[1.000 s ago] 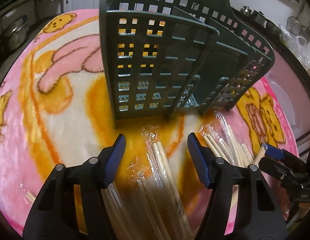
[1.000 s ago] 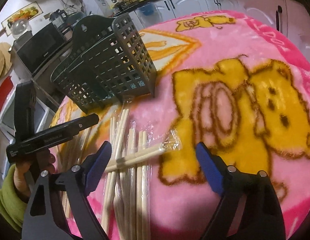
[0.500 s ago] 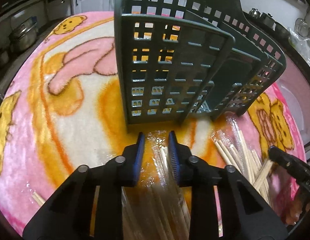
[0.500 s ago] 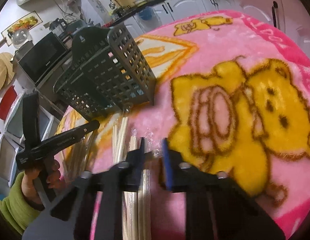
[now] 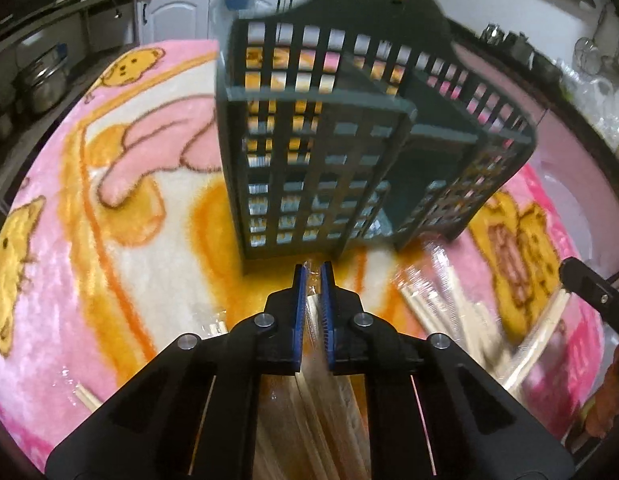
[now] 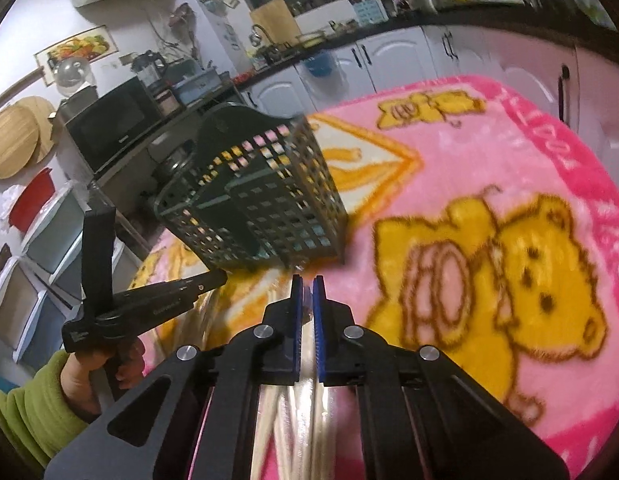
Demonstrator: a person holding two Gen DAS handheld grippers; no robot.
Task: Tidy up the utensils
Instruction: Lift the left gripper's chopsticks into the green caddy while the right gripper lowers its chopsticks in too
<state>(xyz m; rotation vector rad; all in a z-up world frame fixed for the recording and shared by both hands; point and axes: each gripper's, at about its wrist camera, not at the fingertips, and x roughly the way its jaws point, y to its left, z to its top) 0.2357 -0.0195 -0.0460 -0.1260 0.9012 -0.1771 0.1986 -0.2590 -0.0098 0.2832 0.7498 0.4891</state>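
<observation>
Both my grippers clamped on wrapped chopsticks, one holder ahead.

My left gripper (image 5: 313, 276) pinches one cellophane-wrapped chopstick pair (image 5: 309, 308); my right gripper (image 6: 308, 288) grips another (image 6: 305, 312). More wrapped pairs (image 5: 441, 308) lie blurred, uncountable, on the pink blanket (image 5: 69, 240). Just beyond stands one dark green holder (image 5: 309, 160); its visible compartments look empty.

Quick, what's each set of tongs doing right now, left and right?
Left tongs: just closed on a wrapped pair of chopsticks.
Right tongs: just closed on another wrapped chopstick pack.
</observation>
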